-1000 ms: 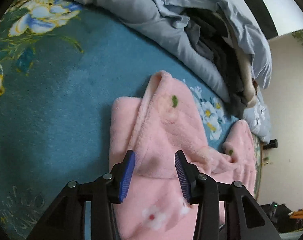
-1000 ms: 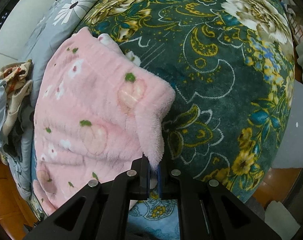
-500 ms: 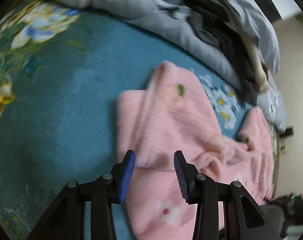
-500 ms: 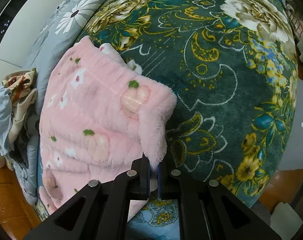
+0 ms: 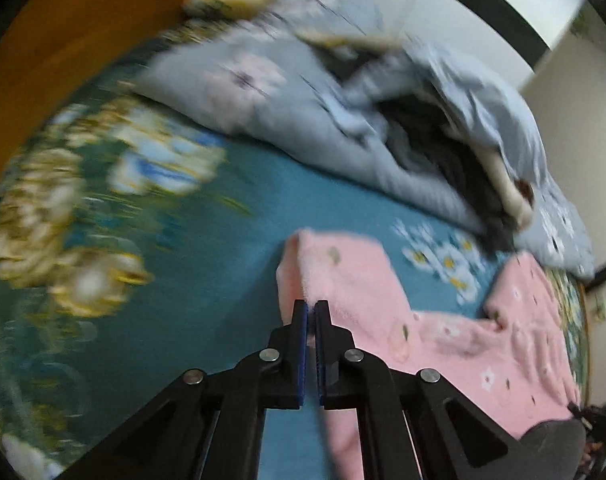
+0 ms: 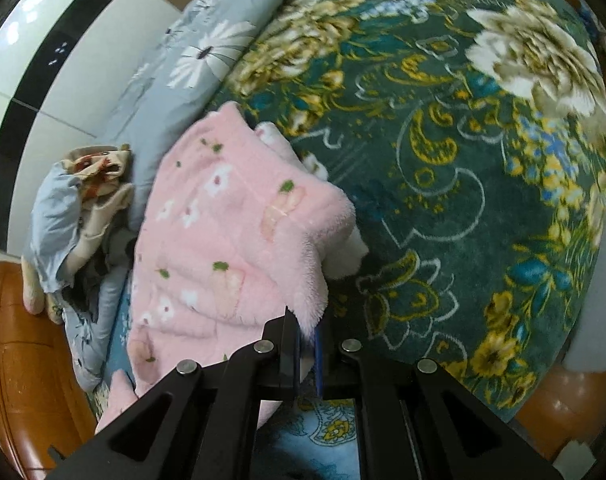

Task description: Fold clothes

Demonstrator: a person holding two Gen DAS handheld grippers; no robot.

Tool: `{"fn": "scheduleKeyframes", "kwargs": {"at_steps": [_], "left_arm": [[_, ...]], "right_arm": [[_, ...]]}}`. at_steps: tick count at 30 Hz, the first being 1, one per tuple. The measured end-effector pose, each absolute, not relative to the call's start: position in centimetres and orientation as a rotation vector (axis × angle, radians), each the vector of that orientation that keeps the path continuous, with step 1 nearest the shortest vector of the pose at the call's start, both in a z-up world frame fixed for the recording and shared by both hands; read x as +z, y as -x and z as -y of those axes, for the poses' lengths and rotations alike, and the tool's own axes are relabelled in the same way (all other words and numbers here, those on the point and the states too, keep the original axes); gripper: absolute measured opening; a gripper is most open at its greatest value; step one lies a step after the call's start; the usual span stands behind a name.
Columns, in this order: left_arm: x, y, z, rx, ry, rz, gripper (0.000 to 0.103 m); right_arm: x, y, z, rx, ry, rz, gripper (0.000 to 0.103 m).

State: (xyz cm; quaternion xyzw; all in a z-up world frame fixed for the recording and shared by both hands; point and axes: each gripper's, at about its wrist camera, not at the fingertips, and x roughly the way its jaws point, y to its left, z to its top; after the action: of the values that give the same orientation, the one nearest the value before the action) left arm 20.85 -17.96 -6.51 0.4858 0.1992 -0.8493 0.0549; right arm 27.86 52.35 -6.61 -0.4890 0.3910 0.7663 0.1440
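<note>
Bed with a teal floral blanket (image 5: pixel 231 264), dark green with gold and cream flowers in the right wrist view (image 6: pixel 463 168); white wall with a black stripe (image 6: pixel 43 60) behind, orange wood bed frame (image 5: pixel 63 40) at the left edge. Left wrist view is motion-blurred on its left half. Grey floral duvet (image 5: pixel 303 112) bunched along the far side, with a pile of dark and beige clothes (image 5: pixel 455 160) lying in its folds. Pink fleece garment (image 5: pixel 463 344) with a flower and strawberry print lies spread on the blanket, running from the left gripper off to the right. Left gripper (image 5: pixel 311 312): blue pads nearly together, only a thin gap, sitting at the near left edge of the fleece where a folded hem stands up; looks pinched on that edge, though fabric between the pads is hard to make out. Right wrist view: same garment (image 6: pixel 223 240) bunched up left of centre, a thick folded corner drooping down into the right gripper (image 6: pixel 307 332). Right gripper jaws narrow, clamped on that fleece corner, fabric visibly between the pads. Crumpled blue and beige clothes (image 6: pixel 79 208) sit at far left beside the garment.
</note>
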Motion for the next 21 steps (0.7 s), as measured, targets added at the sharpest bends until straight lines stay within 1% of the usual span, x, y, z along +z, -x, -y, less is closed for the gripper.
{"fn": "scheduleKeyframes", "kwargs": {"at_steps": [3, 6, 9, 12, 13, 16, 21], "left_arm": [[-4.7, -24.2, 21.8, -2.530, -1.364, -0.603, 0.004], [-5.2, -28.5, 25.3, -2.437, -1.336, -0.563, 0.004], [-9.2, -32.2, 27.8, -2.272, -1.405, -0.543, 0.004], [-13.5, -35.4, 29.6, -2.124, -1.451, -0.645, 0.004], [-14.0, -35.8, 29.9, -2.110, -1.451, -0.657, 0.004], [-13.8, -36.0, 30.3, -2.118, -1.430, -0.643, 0.004], [-10.7, -35.6, 31.6, -2.192, -1.340, -0.663, 0.004]], "right_arm": [[-5.0, -28.1, -52.7, 2.276, 1.350, -1.127, 0.005], [-3.9, -28.8, -53.1, 2.335, 1.272, -1.115, 0.005], [-6.5, -29.3, -53.5, 2.252, 1.341, -1.047, 0.005], [-9.1, -29.9, -53.7, 2.158, 1.397, -1.071, 0.005], [-9.2, -30.0, -53.7, 2.151, 1.395, -1.080, 0.005], [-7.7, -29.7, -53.9, 2.183, 1.359, -1.075, 0.005], [-7.2, -29.7, -55.4, 2.141, 1.330, -1.065, 0.004]]}}
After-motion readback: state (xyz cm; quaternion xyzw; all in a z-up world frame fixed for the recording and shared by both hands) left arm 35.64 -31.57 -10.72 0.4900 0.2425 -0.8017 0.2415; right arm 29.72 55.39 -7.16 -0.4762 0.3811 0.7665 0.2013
